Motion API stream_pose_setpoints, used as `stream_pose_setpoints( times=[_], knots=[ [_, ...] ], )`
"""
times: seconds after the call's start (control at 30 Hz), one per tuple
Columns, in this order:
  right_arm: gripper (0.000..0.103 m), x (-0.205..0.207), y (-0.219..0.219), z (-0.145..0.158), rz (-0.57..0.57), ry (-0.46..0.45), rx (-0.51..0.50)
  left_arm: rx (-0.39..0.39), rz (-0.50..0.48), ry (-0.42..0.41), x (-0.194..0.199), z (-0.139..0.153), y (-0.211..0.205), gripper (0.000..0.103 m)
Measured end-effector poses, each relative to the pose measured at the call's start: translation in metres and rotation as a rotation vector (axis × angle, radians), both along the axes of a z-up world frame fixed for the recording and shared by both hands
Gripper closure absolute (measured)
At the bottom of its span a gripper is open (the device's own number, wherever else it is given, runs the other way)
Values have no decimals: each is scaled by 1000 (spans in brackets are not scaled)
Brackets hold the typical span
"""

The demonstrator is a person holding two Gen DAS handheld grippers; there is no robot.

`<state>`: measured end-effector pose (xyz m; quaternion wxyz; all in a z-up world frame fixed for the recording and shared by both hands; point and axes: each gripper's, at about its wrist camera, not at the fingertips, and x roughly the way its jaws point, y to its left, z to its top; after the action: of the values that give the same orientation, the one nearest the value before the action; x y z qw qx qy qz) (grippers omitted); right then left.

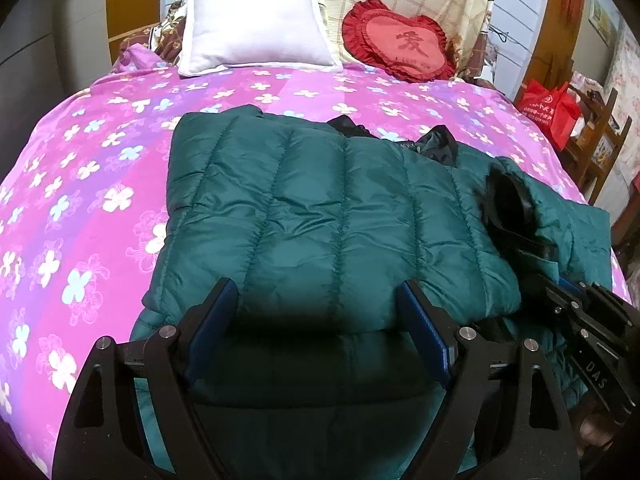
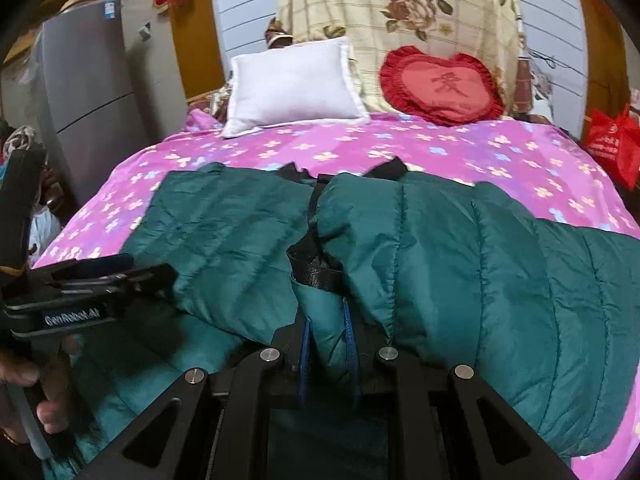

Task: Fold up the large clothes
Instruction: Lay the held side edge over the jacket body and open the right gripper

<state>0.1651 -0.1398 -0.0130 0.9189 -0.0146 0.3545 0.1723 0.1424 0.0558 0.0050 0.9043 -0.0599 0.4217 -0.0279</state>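
Pinched between the closed right gripper (image 2: 328, 344), a sleeve of the dark green quilted puffer jacket (image 1: 328, 216) is carried leftward across the body; the left gripper (image 1: 316, 336) hangs spread, empty, nearer the hem.

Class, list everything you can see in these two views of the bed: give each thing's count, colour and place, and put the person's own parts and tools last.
jacket: one, dark green, quilted, on the bedspread, partly folded
bedspread: one, pink with flowers, covering the bed
pillow: one, white, at the head
heart cushion: one, red, right of the pillow
floral cloth: one, cream, behind the cushions
bag: one, red, right of the bed
fridge: one, grey, left of the bed
left gripper: black, fingers open over the jacket
right gripper: black, shut on jacket fabric
hand: one, holding the left gripper
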Motion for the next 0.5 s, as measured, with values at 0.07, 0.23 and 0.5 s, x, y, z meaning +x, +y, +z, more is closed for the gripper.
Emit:
stream_pose_setpoints(
  times=[0.07, 0.23, 0.5],
  knots=[
    [88, 1, 8, 1, 15, -6, 3, -8, 3, -3, 0, 1, 2, 20],
    [88, 8, 21, -9, 24, 25, -44, -12, -5, -1, 1, 0, 1, 20],
    [29, -4, 28, -3, 62, -12, -60, -2, 2, 12, 6, -5, 1, 20]
  ],
)
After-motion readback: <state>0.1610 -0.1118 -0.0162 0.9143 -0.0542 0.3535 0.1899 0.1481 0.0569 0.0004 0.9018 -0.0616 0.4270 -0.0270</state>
